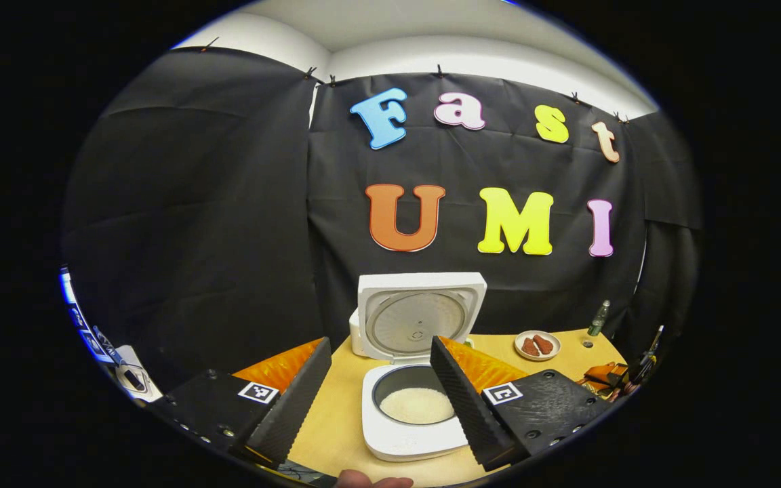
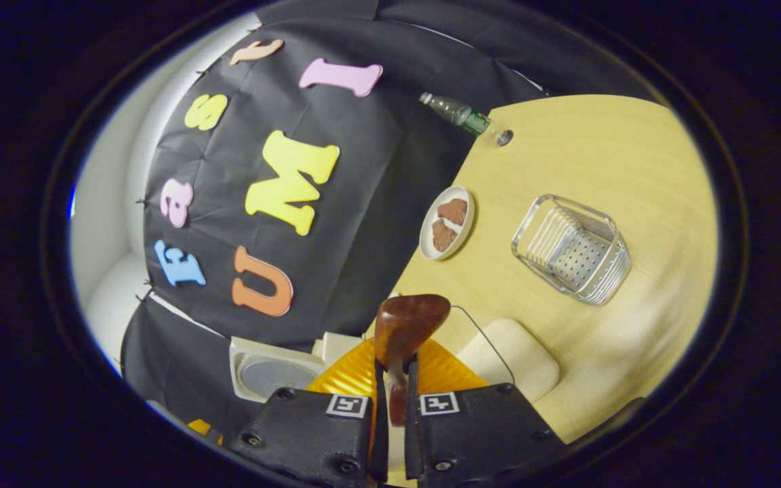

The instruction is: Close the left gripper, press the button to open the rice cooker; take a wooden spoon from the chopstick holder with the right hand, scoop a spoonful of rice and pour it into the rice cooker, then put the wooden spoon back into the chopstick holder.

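The white rice cooker (image 1: 411,413) stands open on the wooden table, its lid (image 1: 419,317) upright and white rice (image 1: 417,405) in the pot. My left gripper (image 1: 380,342) is open and holds nothing; the cooker lies beyond the gap between its fingers. In the right gripper view my right gripper (image 2: 396,366) is shut on the handle of a brown wooden spoon (image 2: 407,325), whose bowl sticks out past the fingertips; whether it carries rice I cannot tell. The wire chopstick holder (image 2: 572,249) stands apart on the table. Part of the cooker lid (image 2: 275,369) shows low on the left.
A small plate (image 1: 537,345) (image 2: 447,222) with two reddish-brown pieces sits near the wall. A green-labelled bottle (image 1: 599,318) (image 2: 458,113) stands at the table's far corner. A pale rounded object (image 2: 512,362) lies just past the spoon. A fingertip (image 1: 373,481) shows at the bottom edge.
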